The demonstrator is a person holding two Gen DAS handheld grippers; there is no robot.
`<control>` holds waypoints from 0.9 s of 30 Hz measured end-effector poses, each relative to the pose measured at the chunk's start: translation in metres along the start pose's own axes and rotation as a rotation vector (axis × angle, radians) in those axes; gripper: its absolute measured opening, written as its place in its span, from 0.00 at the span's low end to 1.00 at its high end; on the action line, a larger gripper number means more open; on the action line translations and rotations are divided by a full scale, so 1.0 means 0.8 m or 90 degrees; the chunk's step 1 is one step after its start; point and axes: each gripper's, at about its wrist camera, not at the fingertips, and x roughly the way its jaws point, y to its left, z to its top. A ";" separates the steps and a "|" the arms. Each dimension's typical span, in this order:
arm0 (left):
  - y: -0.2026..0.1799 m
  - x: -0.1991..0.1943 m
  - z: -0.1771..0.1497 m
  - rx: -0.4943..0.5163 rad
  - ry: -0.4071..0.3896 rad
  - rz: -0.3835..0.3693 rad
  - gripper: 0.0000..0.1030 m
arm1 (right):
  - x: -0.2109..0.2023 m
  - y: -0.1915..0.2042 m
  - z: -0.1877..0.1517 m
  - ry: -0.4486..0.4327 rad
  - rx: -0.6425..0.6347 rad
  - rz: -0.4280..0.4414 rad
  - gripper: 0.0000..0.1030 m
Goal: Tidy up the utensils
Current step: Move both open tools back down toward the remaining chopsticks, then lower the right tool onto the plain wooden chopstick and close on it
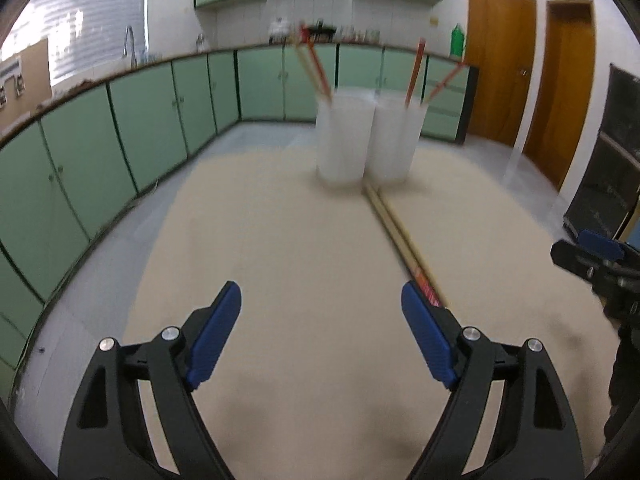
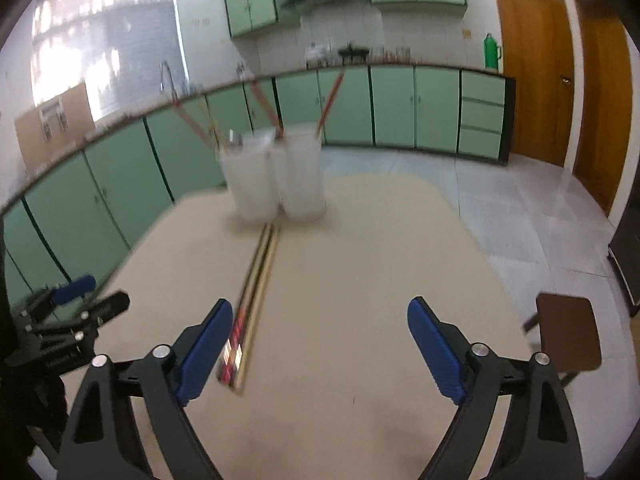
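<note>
1. Blue-padded fingers of the left gripper (image 1: 321, 332) stand wide apart over the beige table (image 1: 280, 240), grasping nothing; the right gripper (image 2: 320, 348) is likewise spread and empty, its left pad just beside the near end of the chopsticks.
2. Chopsticks (image 2: 256, 292): a pair lying flat on the table, side by side and touching, running from the grippers toward the foot of the cups. The near ends carry a red patterned band; the rest is pale wood colour. In the left wrist view the same pair (image 1: 404, 248) passes just right of that gripper's right finger.
3. Two white cups (image 2: 276, 176) stand upright, touching each other, at the far side of the table. Each already holds slanting chopsticks; motion blur hides how many.
4. Handling, as a judgement: the sticks look light, stiff and thin, and probably smooth enough to roll or slide apart. A hold across both together, near the banded end, should keep them paired while the far tips are steered into a cup.
5. Risk: the cups appear light and could tip if nudged.
</note>
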 end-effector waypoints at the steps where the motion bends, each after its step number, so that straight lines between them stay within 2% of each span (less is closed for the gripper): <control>1: 0.002 0.007 -0.008 -0.007 0.016 -0.004 0.78 | 0.007 0.004 -0.006 0.015 0.000 0.005 0.80; 4: 0.004 0.019 -0.019 -0.008 0.043 0.002 0.78 | 0.027 0.014 -0.028 0.056 -0.011 0.002 0.74; 8: 0.005 0.029 -0.033 -0.007 0.079 0.008 0.78 | 0.040 0.023 -0.042 0.092 -0.006 0.029 0.67; 16: 0.001 0.035 -0.049 -0.013 0.103 0.005 0.78 | 0.061 0.051 -0.045 0.128 -0.053 0.023 0.63; 20: 0.002 0.038 -0.048 -0.017 0.108 0.002 0.78 | 0.064 0.058 -0.045 0.126 -0.082 0.001 0.62; 27: 0.005 0.041 -0.049 -0.026 0.117 -0.001 0.78 | 0.054 0.027 -0.044 0.116 -0.047 -0.027 0.61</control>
